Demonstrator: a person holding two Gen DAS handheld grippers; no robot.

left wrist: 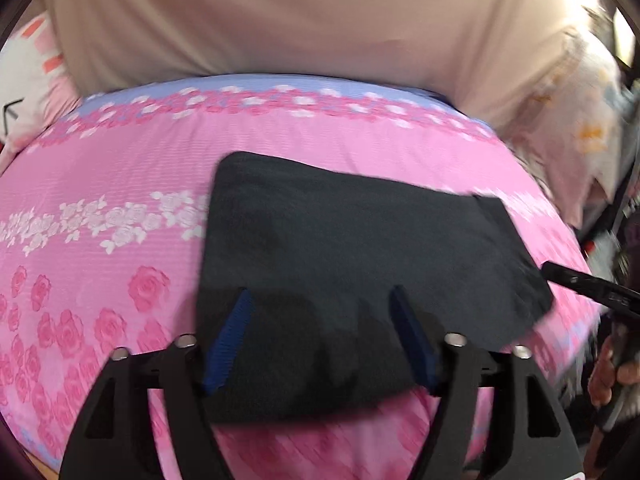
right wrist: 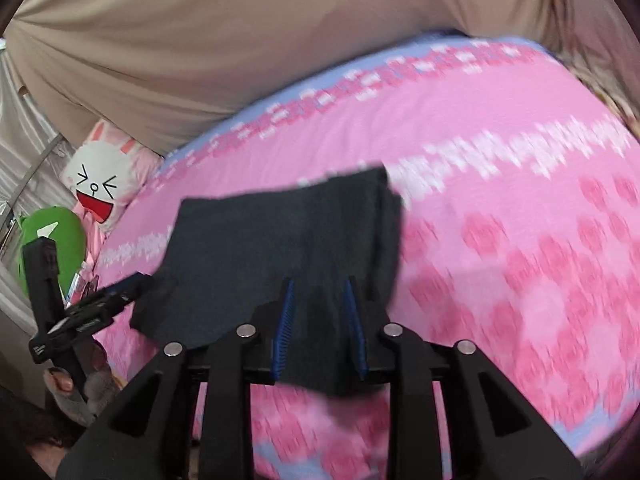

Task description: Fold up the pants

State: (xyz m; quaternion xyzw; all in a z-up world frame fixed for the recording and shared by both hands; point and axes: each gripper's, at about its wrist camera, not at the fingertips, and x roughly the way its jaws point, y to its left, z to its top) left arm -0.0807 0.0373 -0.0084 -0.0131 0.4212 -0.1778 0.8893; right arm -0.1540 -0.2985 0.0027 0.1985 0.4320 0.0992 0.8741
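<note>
The dark pants (left wrist: 360, 248) lie folded into a flat rectangle on the pink floral bed cover (left wrist: 120, 200). My left gripper (left wrist: 320, 294) hovers over their near edge, jaws wide open, blue pads (left wrist: 234, 332) clear of the cloth. In the right wrist view the pants (right wrist: 280, 232) spread out under my right gripper (right wrist: 319, 282). Its jaws stand a narrow gap apart, and the cloth below looks flat, not lifted. From the left wrist view one right finger (left wrist: 580, 284) reaches the pants' right edge. The left gripper (right wrist: 120, 286) also shows at their left edge.
A beige cloth-covered backing (left wrist: 300, 20) rises behind the bed. A white rabbit cushion (right wrist: 100, 188) and a green cushion (right wrist: 56, 228) sit at the bed's far left. Patterned bedding (left wrist: 580, 140) is piled at the right. A person's hand (left wrist: 612, 372) holds the right gripper.
</note>
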